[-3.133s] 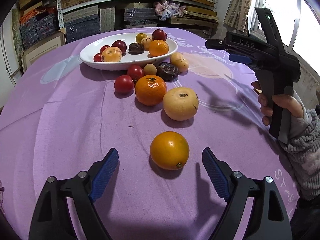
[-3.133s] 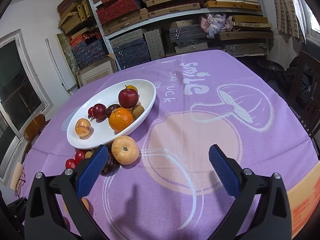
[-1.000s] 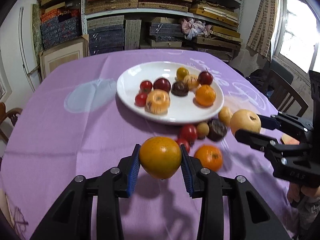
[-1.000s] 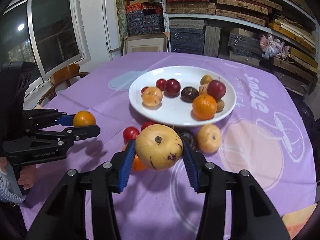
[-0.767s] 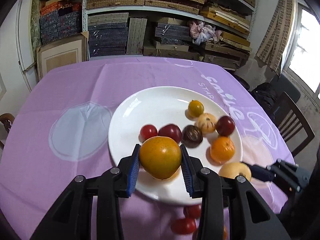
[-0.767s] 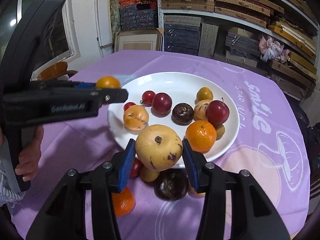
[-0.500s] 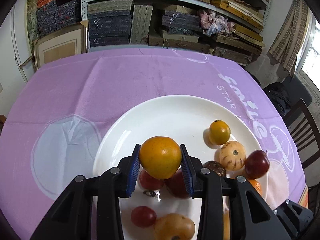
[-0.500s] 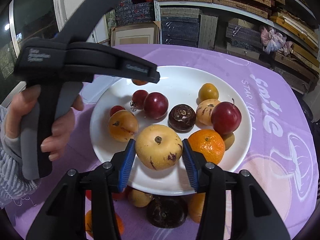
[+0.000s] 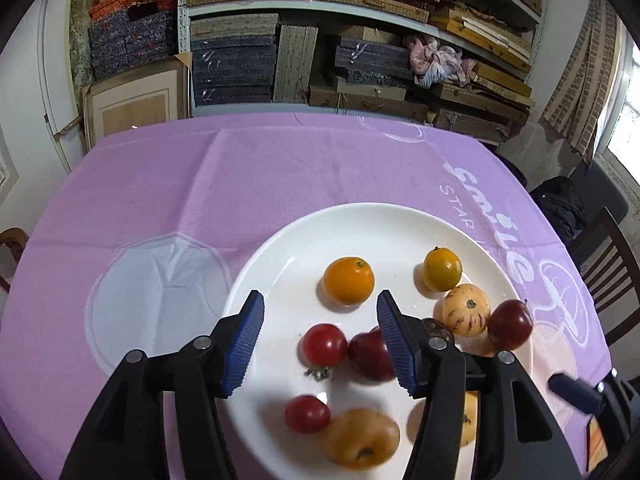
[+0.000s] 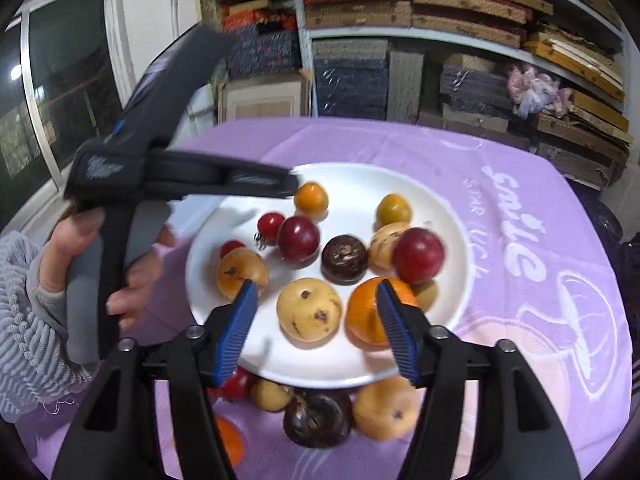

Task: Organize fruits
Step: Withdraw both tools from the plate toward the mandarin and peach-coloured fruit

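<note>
A: Near edge first. Right gripper (image 10: 316, 312): jaws apart and just been opening. The pale yellow fruit (image 10: 309, 309) sits on the white plate (image 10: 448, 220) between the blue pads; neither pad presses on it. Agreed?

B: Agreed, it lies free on the plate. An orange (image 10: 366, 310) is just beside it on its right, partly behind the right pad. Below the plate's near rim, on the purple tablecloth (image 10: 520, 200), several loose fruits, blurred; one of them a dark brown fruit (image 10: 316, 418).

A: Left gripper (image 9: 320, 326): also spread, also just been opening, nothing between the pads.

B: The round orange fruit (image 9: 349, 280) rests on the plate (image 9: 280, 360) a little beyond the fingertips, clear of both. Red fruit (image 9: 324, 344) lies under the gap.

A: Mid-plate, right wrist view: dark brown round fruit (image 10: 345, 259), red plum (image 10: 418, 255), smaller yellow one (image 10: 394, 210) farther back.

B: A hand (image 10: 116, 264) in a grey knitted sleeve (image 10: 28, 320) holds the left gripper's handle at the plate's left.

A: Farthest: shelves (image 9: 360, 20) stacked with boxes behind the table.
</note>
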{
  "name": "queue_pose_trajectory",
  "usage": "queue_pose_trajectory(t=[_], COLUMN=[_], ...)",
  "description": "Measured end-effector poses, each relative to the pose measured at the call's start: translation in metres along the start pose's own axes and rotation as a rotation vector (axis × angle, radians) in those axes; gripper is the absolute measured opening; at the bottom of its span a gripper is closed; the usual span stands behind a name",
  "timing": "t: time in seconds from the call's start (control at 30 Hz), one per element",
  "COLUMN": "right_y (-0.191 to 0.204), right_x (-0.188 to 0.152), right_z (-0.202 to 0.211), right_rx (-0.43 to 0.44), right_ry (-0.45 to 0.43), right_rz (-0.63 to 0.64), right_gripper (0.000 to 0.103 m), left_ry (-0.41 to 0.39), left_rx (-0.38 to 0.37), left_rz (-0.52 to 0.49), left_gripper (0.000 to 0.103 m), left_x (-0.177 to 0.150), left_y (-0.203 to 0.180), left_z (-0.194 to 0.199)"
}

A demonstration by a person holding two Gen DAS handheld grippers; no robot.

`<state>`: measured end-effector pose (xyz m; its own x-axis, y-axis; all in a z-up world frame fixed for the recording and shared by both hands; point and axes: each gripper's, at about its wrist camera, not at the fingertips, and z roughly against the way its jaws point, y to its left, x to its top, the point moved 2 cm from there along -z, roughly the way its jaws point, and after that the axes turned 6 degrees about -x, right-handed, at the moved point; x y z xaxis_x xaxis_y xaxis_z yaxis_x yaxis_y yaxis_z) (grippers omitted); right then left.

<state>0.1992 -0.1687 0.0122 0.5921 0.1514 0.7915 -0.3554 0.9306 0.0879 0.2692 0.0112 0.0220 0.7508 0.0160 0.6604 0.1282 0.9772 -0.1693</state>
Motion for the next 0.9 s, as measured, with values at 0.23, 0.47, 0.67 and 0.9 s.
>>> queue_pose_trajectory(t=[0.23, 0.47, 0.67, 0.9], right_y=[-0.058, -0.099, -0.107, -0.107], right_x=[-0.033, -0.062, -0.065, -0.063], right_z=[0.056, 0.061, 0.067, 0.067], right_rx=[-0.032, -0.017, -0.007, 0.002], right_ry=[-0.1, -0.064, -0.083, -0.074], right_rz=[-0.216, -0.378, -0.413, -0.416], right_gripper=[0.095, 0.096, 0.096, 0.096], left_ry=[-0.039, -0.067, -0.045, 0.029], left_rx=[0.039, -0.007, 0.037, -0.021], left_rz=[-0.066, -0.168, -0.296, -0.219], left_gripper=[0.071, 0.073, 0.073, 0.073], left_x=[-0.085, -0.162, -0.178, -0.179], left_y=[-0.01, -0.067, -0.108, -0.1], left_z=[0.07, 0.105, 0.084, 0.055])
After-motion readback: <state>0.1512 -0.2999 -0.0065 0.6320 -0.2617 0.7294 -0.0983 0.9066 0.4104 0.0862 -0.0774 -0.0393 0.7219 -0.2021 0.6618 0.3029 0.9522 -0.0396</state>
